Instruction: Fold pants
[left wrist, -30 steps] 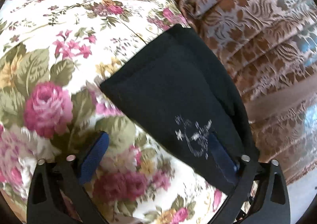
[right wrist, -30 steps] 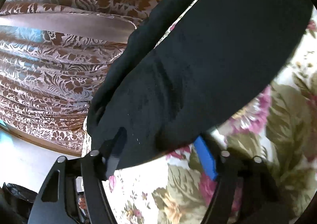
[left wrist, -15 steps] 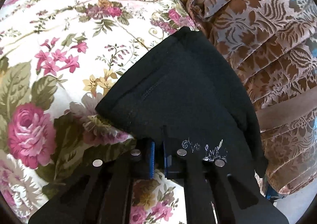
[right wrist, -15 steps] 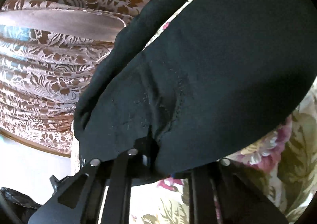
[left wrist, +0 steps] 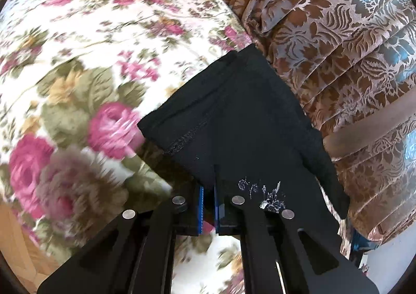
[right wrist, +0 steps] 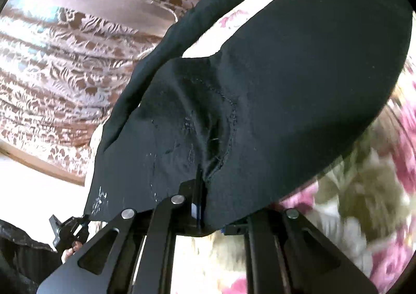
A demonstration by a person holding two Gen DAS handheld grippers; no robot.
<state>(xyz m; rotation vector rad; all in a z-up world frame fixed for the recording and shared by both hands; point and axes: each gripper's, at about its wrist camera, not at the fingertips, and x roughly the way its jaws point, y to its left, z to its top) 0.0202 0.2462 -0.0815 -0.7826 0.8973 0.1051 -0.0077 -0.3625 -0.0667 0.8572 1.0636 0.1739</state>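
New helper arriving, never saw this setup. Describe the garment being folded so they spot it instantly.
Start at the floral bedspread beside the brown patterned curtain. The black pants lie along its curtain-side edge, gripped by both grippers. They are the only plain dark thing, with white chalky marks.

A floral bedspread (left wrist: 109,41) lies beside brown patterned curtains (left wrist: 338,41).

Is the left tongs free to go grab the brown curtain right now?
Probably not: the left tongs are shut on the black pants, so the curtain beyond stays out of play until they let go.
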